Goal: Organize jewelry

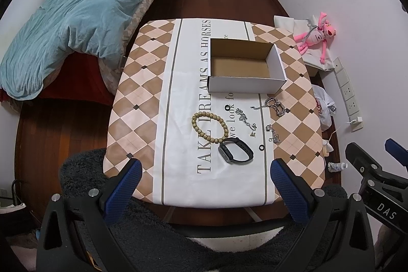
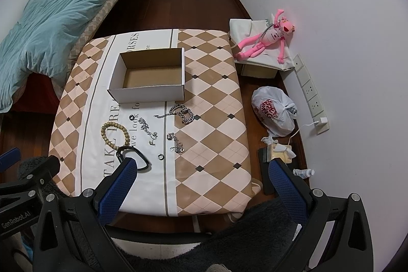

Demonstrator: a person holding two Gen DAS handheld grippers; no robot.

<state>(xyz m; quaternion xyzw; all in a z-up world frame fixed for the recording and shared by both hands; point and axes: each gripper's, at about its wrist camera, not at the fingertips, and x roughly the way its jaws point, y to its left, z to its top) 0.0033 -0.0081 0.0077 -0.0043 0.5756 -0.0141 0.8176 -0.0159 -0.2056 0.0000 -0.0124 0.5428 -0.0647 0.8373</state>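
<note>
An open, empty white cardboard box (image 1: 244, 65) (image 2: 150, 75) stands on the checkered table (image 1: 142, 93) (image 2: 211, 124). In front of it lie a wooden bead bracelet (image 1: 209, 128) (image 2: 116, 134), a black smart band (image 1: 236, 151) (image 2: 135, 157), a thick silver chain (image 1: 275, 106) (image 2: 182, 112), a thin silver chain (image 1: 246, 121) (image 2: 149, 131), small silver charms (image 1: 272, 134) (image 2: 176, 143) and two small rings (image 1: 261, 147) (image 2: 160, 156). My left gripper (image 1: 204, 170) and right gripper (image 2: 204, 170) are both open and empty, held above the table's near edge.
A bed with a teal duvet (image 1: 81, 17) (image 2: 51, 22) stands at the left. A pink plush toy (image 2: 265, 42), a white plastic bag (image 2: 275, 114), a power strip (image 2: 311, 93) and floor clutter lie to the right of the table. A dark fuzzy seat (image 1: 153, 233) is below me.
</note>
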